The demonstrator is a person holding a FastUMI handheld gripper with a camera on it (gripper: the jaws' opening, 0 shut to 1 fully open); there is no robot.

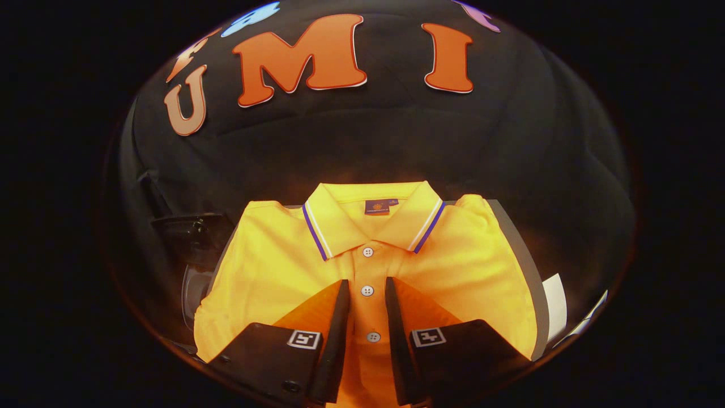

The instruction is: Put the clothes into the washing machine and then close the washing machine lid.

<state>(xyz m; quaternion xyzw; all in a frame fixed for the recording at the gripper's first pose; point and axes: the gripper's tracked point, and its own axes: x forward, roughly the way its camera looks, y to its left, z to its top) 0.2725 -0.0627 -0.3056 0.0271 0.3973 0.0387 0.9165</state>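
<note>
Gripper [367,292]: fingers set narrow, a slim gap between them, nothing clamped. Through the gap shows the button strip of the shirt [283,272]; two buttons sit in line betw. the fingers, a third just ahead of the tips. Can't tell if the tips touch the cloth or hover just over it; no pinch or bunched fabric visible, so I read it as not gripping.

Shirt: yellow polo, folded flat, front up. Collar [371,218] w/ striped edging lies at the far end, small label inside the neck. Body spreads left and right of the fingers; near edge runs under the gripper.

Under the shirt: grey board [518,255], its edge showing along the right side and a sliver at far left. Shirt lies on it, approx. centred.

Left, near: dark glossy rounded object [195,238], w/ a clear curved part below it. Poss. the washer or its lid, but too dim to say. Right, near: white sheet [556,306], beside the board.

Step, as I judge it: very start, the pick-up of the shirt. Nothing in the machine, lid not dealt with.

Next move needs: fingers to take hold of a fold of cloth at the button strip or collar. Gap is narrow, so may need to spread wider first, press down, then close to gather enough fabric. Flat fold = little to bite on; risk of slipping off or lifting one layer only, shirt unfolding as it rises. Then carry left, if that dark object is the washer.
</note>
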